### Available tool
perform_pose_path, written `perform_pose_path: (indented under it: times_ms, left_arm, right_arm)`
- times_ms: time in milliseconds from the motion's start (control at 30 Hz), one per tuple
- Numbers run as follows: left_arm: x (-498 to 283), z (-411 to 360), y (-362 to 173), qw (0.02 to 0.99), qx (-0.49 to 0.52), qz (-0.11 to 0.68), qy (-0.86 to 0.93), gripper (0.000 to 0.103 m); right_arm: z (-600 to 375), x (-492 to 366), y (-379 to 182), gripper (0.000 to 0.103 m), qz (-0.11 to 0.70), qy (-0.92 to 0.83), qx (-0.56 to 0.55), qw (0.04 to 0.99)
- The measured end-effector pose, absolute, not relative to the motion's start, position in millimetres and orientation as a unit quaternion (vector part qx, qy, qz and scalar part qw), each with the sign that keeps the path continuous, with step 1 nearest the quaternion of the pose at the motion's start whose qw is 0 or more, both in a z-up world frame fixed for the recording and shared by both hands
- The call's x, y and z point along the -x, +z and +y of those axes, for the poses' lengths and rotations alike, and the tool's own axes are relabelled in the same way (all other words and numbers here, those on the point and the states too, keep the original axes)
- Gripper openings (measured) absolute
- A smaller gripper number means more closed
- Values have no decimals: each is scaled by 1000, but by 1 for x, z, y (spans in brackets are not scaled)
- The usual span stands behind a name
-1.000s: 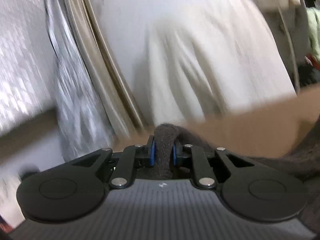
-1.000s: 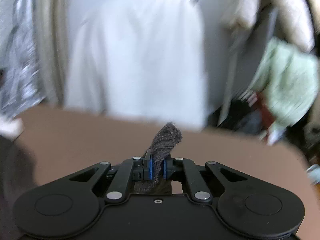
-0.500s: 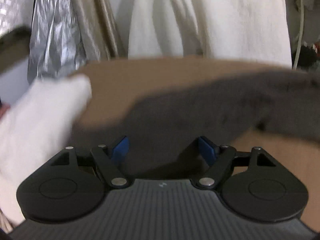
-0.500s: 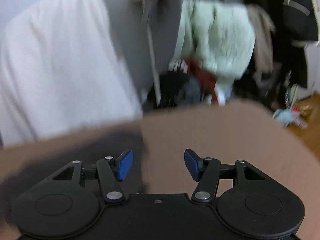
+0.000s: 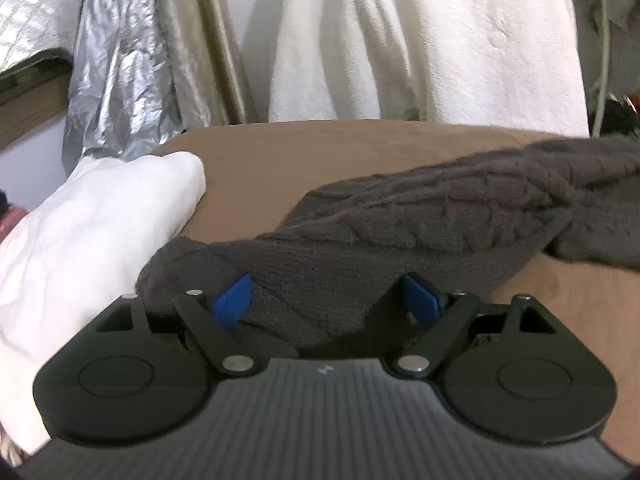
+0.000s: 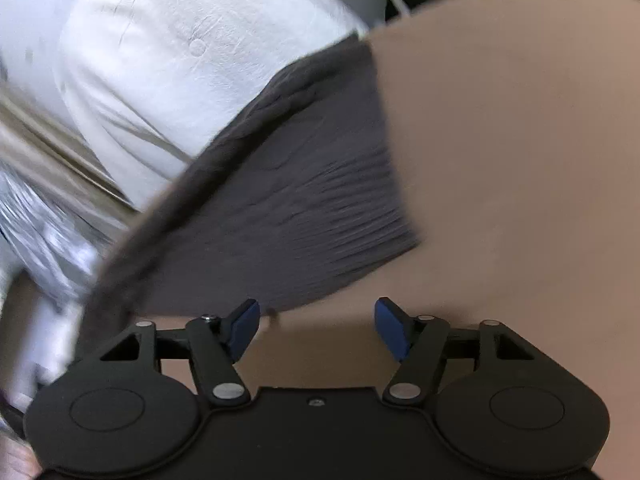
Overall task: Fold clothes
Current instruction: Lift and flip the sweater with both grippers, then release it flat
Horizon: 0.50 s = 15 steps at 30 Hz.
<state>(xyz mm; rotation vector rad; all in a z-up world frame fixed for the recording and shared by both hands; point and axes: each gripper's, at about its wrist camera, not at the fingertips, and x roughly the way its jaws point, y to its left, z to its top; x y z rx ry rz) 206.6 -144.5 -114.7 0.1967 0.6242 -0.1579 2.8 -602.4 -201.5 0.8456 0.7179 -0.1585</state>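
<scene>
A dark grey cable-knit sweater (image 5: 420,216) lies on the brown surface (image 5: 280,160). My left gripper (image 5: 326,300) is open, its blue pads (image 5: 232,300) standing on either side of the sweater's near edge without pinching it. In the right wrist view the same sweater (image 6: 288,200) lies spread flat, blurred, just beyond my right gripper (image 6: 316,328), which is open and empty above the brown surface (image 6: 500,160).
A folded white cloth (image 5: 92,232) lies on the left of the surface. A white garment (image 5: 420,40) hangs behind the far edge, also in the right wrist view (image 6: 180,60). Silver foil sheeting (image 5: 120,80) and beige curtains hang at the back left.
Both grippers were shut on the sweater a second ago and opened, dropping it on the surface. The left has since settled over its near edge; the right has swung left toward it.
</scene>
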Motion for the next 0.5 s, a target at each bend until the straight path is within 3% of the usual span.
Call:
perform_pose_path:
  times_ms: [67, 167, 200, 233, 400, 500]
  left_arm:
    - [-206, -147, -120, 940, -119, 311, -78, 90]
    - [-202, -134, -115, 935, -58, 338, -89, 90]
    - [-201, -130, -113, 933, -38, 347, -93, 90]
    - [-201, -125, -112, 929, -17, 355, -97, 90]
    - [-187, -98, -99, 934, 35, 352, -53, 87]
    - [-159, -76, -83, 950, 63, 305, -15, 88]
  right_arm:
    - [-598, -16, -207, 75, 336, -83, -422, 838]
    - [-600, -33, -213, 73, 300, -123, -429, 843]
    - [-601, -38, -213, 57, 296, -135, -432, 841]
    - [-603, -42, -212, 19, 295, -145, -433, 840]
    - [-602, -29, -159, 14, 245, -199, -351, 882]
    - [-594, -11, -105, 10, 209, -230, -160, 937]
